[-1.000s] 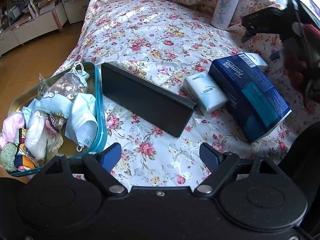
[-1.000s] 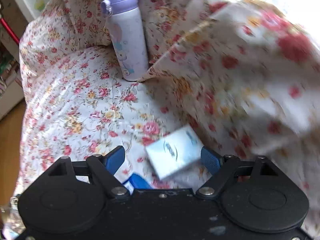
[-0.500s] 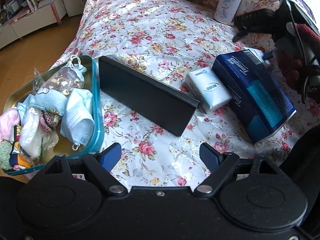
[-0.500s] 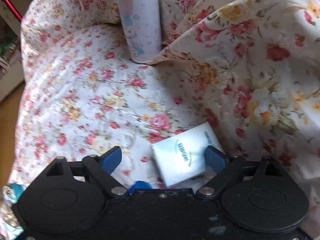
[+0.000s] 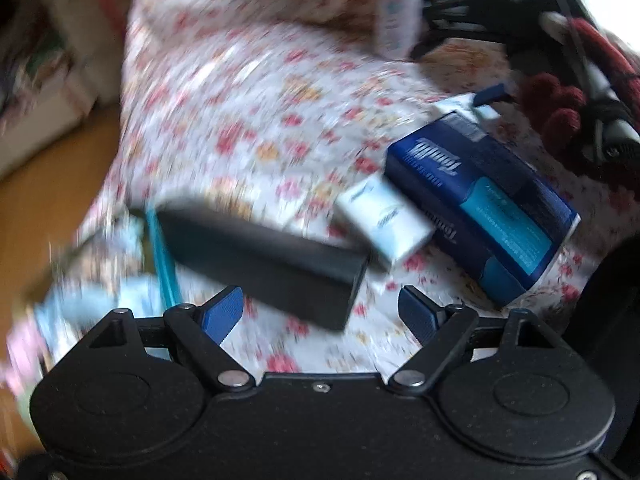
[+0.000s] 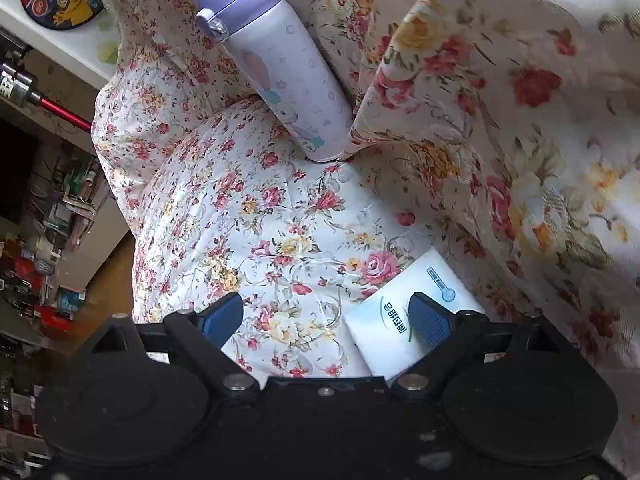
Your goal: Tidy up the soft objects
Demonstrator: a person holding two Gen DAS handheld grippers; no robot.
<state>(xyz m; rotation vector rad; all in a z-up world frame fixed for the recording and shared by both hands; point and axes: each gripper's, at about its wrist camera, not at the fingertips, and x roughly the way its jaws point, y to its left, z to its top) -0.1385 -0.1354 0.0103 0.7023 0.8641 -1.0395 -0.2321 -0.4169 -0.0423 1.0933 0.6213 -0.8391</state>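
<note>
We see the left wrist view smeared: the teal tray (image 5: 162, 256) and its contents blur together. The right gripper (image 6: 326, 316) hides the white tissue pack's (image 6: 394, 312) near end.

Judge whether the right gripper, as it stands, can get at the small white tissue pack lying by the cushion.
Probably yes. The right gripper stands open just above the white tissue pack, nothing lying between; one finger already overlaps the pack, so it needs shifting sideways to straddle it.

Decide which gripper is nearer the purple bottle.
Right. The right gripper hovers low over the floral cover before the purple bottle; the left gripper hangs farther back.
</note>
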